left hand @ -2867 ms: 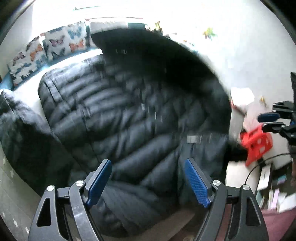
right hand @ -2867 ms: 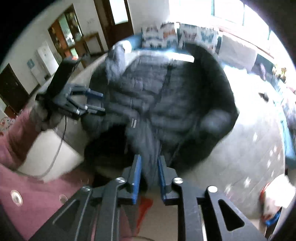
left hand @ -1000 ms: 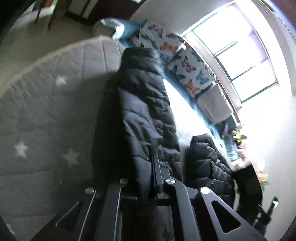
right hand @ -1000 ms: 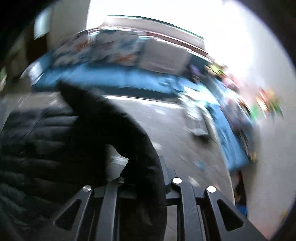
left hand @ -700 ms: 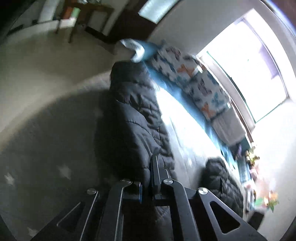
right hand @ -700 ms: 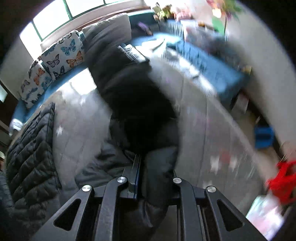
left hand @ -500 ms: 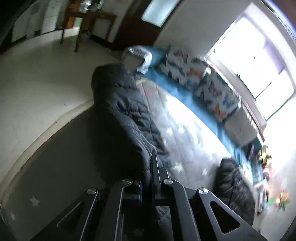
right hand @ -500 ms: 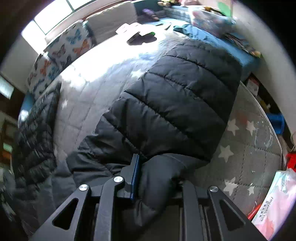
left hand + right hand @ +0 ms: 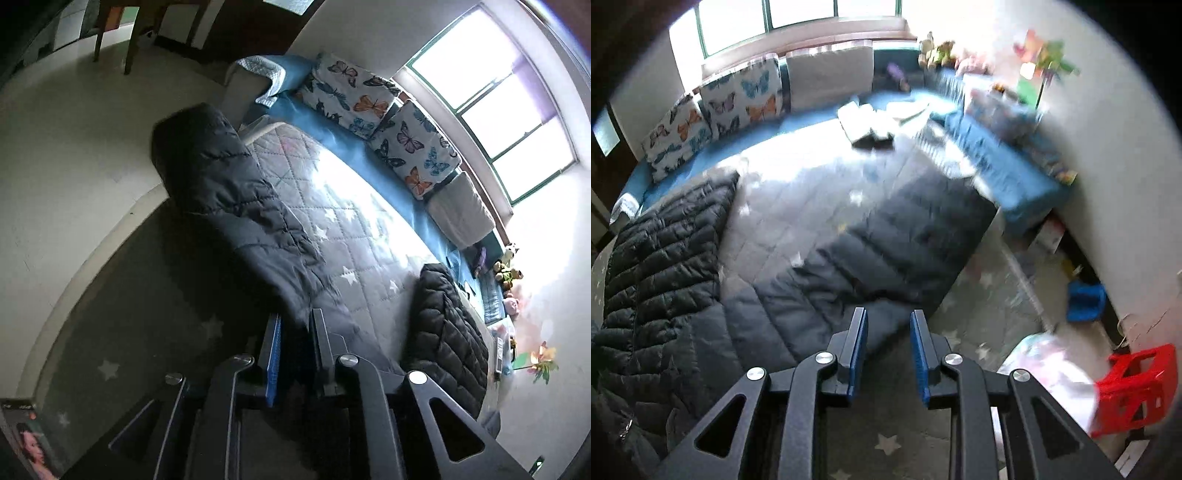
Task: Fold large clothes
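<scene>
A black quilted puffer jacket (image 9: pixel 886 236) lies spread on the grey star-patterned mat (image 9: pixel 798 221), and its left part (image 9: pixel 657 258) is bunched near the mat's edge. My right gripper (image 9: pixel 887 314) hovers over the jacket's near hem. Its jaws are opening and both blue pads are bare, with nothing between them. In the left wrist view a long flap of the jacket (image 9: pixel 229 199) runs from my left gripper (image 9: pixel 295 314) toward the mat's far corner. Its jaws are opening too, and the dark fabric still lies loosely in the narrow gap. Another part of the jacket (image 9: pixel 447 332) lies at the right.
Butterfly cushions (image 9: pixel 738 96) and a grey cushion (image 9: pixel 827 74) line the blue bench under the window. A red stool (image 9: pixel 1137 384), a blue stool (image 9: pixel 1084 295) and a plastic bag (image 9: pixel 1052 365) stand on the floor at right. Wooden furniture legs (image 9: pixel 129 37) stand beyond the mat.
Both grippers were shut on jacket fabric and swung it outward. The jacket now lies spread on the mat, the right jaws are clear of it and the left jaws have parted.
</scene>
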{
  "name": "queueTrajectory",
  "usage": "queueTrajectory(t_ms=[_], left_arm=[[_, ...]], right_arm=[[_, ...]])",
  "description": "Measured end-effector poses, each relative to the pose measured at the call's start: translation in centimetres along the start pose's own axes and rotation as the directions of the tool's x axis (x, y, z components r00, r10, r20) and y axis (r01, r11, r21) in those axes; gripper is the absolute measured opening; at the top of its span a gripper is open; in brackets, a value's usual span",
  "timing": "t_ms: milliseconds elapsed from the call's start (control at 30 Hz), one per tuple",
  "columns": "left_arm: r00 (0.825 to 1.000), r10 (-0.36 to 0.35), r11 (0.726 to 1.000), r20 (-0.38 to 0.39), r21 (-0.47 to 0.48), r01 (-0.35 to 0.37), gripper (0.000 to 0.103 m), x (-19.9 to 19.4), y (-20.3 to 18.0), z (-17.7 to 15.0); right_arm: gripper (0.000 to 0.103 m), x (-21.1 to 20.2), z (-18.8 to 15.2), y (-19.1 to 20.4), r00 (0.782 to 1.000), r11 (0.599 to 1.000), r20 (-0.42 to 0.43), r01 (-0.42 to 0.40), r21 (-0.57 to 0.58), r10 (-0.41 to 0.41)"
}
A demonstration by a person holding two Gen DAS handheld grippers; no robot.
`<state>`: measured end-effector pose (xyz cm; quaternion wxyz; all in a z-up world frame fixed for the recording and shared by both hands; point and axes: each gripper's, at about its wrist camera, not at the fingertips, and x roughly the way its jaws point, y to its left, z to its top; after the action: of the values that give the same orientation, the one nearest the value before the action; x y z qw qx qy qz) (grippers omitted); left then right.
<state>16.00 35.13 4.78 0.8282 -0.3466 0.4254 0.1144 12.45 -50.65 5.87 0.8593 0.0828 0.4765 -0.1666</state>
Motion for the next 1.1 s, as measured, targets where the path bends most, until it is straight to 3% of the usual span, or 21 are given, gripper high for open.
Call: queueTrajectory(t_ms=[133,233,300,367,433,467,567,633,700,767,833,933,967,1100], left_arm=[[0.998,0.009,0.994,0.062,0.106,-0.016,0.016,-4.6,-2.1,-2.0],[0.998,-0.026,0.981,0.057,0.192,0.014,0.016,-6.5,-4.4,-5.1],[0.998,-0.052,0.965,0.033,0.258,0.042,0.016,-7.4,-6.1,-7.5],[0.997,-0.075,0.942,-0.001,0.328,0.071,0.016,-7.5,-8.0,-10.4],[0.992,-0.110,0.917,-0.054,0.380,0.123,0.016,-7.5,-9.4,-13.2],[0.988,-0.118,0.902,-0.096,0.406,0.148,0.016,-7.2,-10.2,-14.8],[0.972,-0.148,0.856,-0.183,0.468,0.219,0.016,-6.1,-12.5,-18.7],[0.960,-0.161,0.811,-0.231,0.523,0.262,0.016,-5.4,-14.7,-21.0],[0.950,-0.170,0.771,-0.262,0.564,0.294,0.016,-4.4,-16.6,-23.0],[0.942,-0.168,0.733,-0.291,0.602,0.317,0.016,-2.7,-18.4,-24.7],[0.944,-0.126,0.725,-0.304,0.622,0.297,0.016,-0.6,-18.9,-25.9],[0.928,-0.088,0.728,-0.363,0.612,0.309,0.016,2.3,-18.3,-27.3],[0.923,-0.081,0.727,-0.377,0.611,0.314,0.016,2.9,-18.0,-27.8],[0.893,-0.084,0.724,-0.442,0.589,0.360,0.016,3.7,-16.8,-29.9]], right_arm=[[0.027,-1.5,-1.5,5.0,0.976,0.964,0.024,-0.211,-0.162,0.218],[0.027,-0.4,-3.2,8.9,0.950,0.909,-0.041,-0.308,-0.280,0.309],[0.027,2.0,-4.4,10.7,0.938,0.885,-0.121,-0.347,-0.311,0.326],[0.027,5.4,-5.5,11.4,0.950,0.890,-0.171,-0.307,-0.337,0.262],[0.027,9.0,-6.1,10.6,0.963,0.923,-0.231,-0.213,-0.320,0.142],[0.027,9.9,-6.1,10.1,0.962,0.931,-0.236,-0.205,-0.303,0.135],[0.027,7.9,-5.4,10.8,0.979,0.925,-0.174,-0.163,-0.343,0.109],[0.027,5.4,-5.7,12.8,0.990,0.886,-0.097,-0.134,-0.443,0.101],[0.028,3.5,-6.3,14.7,0.983,0.848,-0.086,-0.182,-0.497,0.161],[0.028,2.1,-7.2,17.2,0.961,0.796,-0.107,-0.270,-0.541,0.254],[0.028,1.2,-8.3,19.8,0.929,0.738,-0.135,-0.357,-0.573,0.344],[0.028,0.6,-10.3,23.7,0.836,0.638,-0.235,-0.534,-0.555,0.495],[0.028,0.7,-11.1,25.0,0.813,0.603,-0.262,-0.566,-0.561,0.519],[0.028,1.9,-15.3,30.0,0.765,0.456,-0.406,-0.631,-0.627,0.499]])
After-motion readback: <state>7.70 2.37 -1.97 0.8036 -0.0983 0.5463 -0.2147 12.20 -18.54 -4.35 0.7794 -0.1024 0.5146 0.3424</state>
